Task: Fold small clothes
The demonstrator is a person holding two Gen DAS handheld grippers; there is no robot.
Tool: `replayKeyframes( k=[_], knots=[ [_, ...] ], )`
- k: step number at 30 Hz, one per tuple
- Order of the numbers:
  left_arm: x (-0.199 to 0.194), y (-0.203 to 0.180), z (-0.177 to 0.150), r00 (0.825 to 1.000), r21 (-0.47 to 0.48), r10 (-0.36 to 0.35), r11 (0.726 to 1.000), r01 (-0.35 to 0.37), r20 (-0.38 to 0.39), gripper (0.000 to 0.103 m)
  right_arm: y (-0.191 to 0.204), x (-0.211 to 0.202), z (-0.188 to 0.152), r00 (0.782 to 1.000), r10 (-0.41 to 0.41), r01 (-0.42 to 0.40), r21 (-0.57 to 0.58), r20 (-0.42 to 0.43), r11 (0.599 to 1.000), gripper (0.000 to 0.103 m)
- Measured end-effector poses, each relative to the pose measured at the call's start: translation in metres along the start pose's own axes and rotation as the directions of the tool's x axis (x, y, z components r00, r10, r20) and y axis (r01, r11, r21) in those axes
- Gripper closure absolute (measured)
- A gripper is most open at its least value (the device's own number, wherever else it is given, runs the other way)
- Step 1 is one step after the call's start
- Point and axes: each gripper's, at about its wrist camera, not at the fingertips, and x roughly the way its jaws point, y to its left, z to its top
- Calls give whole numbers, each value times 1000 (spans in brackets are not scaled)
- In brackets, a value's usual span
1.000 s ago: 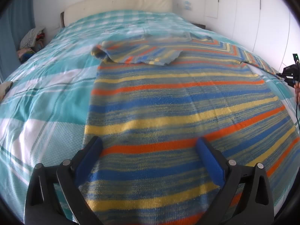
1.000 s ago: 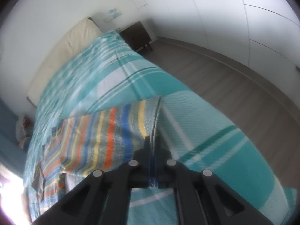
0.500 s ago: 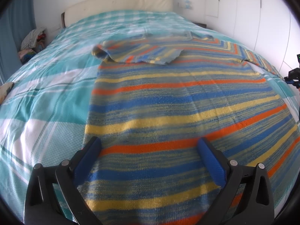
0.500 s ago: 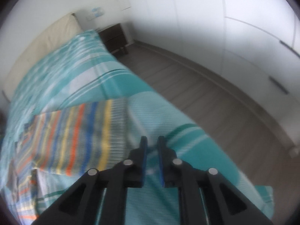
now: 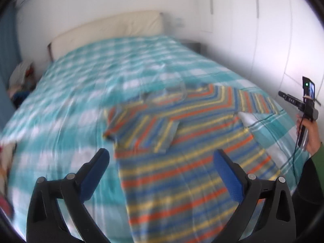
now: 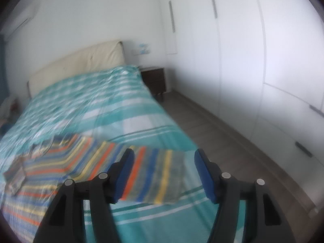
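Observation:
A sweater (image 5: 182, 162) striped in blue, orange and yellow lies flat on the teal plaid bedspread (image 5: 81, 93). Its left sleeve (image 5: 145, 131) is folded across the chest. Its right sleeve (image 6: 154, 174) stretches out flat toward the bed's right edge. My left gripper (image 5: 162, 160) hovers open above the sweater's body with nothing between its fingers. The jaws of my right gripper (image 6: 164, 158) are opening above the right sleeve's end. The sleeve lies on the bed below them and they do not hold it. Both views are blurred by motion.
A cream headboard (image 6: 81, 64) stands at the far end of the bed. A dark nightstand (image 6: 155, 81) sits beside it, with grey floor (image 6: 222, 141) and white wardrobe doors (image 6: 253, 60) to the right. A person's hand (image 5: 309, 133) shows at the left wrist view's right edge.
My right gripper was shut on the sleeve's end; it has let go, opened, risen and rolled level. My left gripper has lifted away from the sweater, so more of the bed shows.

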Motion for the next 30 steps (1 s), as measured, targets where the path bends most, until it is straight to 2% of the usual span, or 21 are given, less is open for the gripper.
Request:
replayKeyframes(
  k=[3,7,8,9,10,11,12,13,14,15,17,19,20,21,22,23,24,25,28,30],
  knots=[
    [71,-17,18,995,155,-5,988,21,-104,1,12,7,-9,999,35,-36,-24,-42,999,42],
    [160,-30,4,968,244,31,969,32,-251,3,19,11,-17,996,53,-56,-40,-69,998,42],
    [181,-27,-3,957,251,52,968,22,-286,5,20,12,-18,996,59,-62,-42,-71,997,42],
    [193,-25,-8,948,246,64,969,15,-312,15,21,13,-18,995,63,-67,-44,-71,997,42],
    [205,-19,-13,939,218,55,976,21,-340,20,22,14,-17,995,64,-68,-48,-70,997,42],
    [210,-8,-17,939,153,10,987,45,-343,20,23,14,-17,996,65,-69,-52,-68,996,42],
    [211,-2,-17,944,96,-23,994,58,-330,30,24,14,-17,996,67,-71,-54,-66,996,42],
    [212,4,-18,944,52,-41,997,61,-327,55,25,15,-16,995,70,-73,-55,-65,996,42],
    [210,11,-19,945,31,-39,998,52,-324,72,26,16,-16,995,73,-77,-55,-64,996,42],
    [208,16,-19,947,30,-18,999,29,-319,98,27,16,-16,995,75,-78,-55,-64,995,42],
    [197,33,-11,952,-64,-61,997,44,-299,101,29,17,-15,995,79,-83,-57,-61,995,42],
    [173,67,-2,972,-207,-59,978,11,-229,101,31,15,-15,995,84,-87,-60,-57,994,42],
    [160,91,0,979,-288,-57,958,-2,-196,101,31,14,-15,995,85,-88,-63,-54,994,42],
    [148,121,2,985,-382,-39,924,-28,-167,101,31,13,-15,995,85,-88,-66,-51,994,42],
    [138,151,-1,989,-466,-14,883,-57,-149,101,31,12,-15,995,86,-89,-67,-48,994,42],
    [125,187,-7,990,-552,30,827,-103,-140,101,31,12,-14,995,87,-90,-66,-47,994,42],
    [119,212,-13,986,-599,72,787,-147,-148,101,31,12,-14,995,89,-91,-64,-47,994,42],
    [110,240,-24,977,-642,127,738,-207,-169,101,32,14,-14,994,92,-95,-62,-51,994,42],
    [94,296,-63,940,-707,230,619,-341,-253,101,34,18,-15,992,103,-107,-60,-68,993,42],
    [91,315,-89,930,-728,226,579,-368,-290,101,38,20,-17,991,105,-111,-74,-78,991,42]
  ],
)
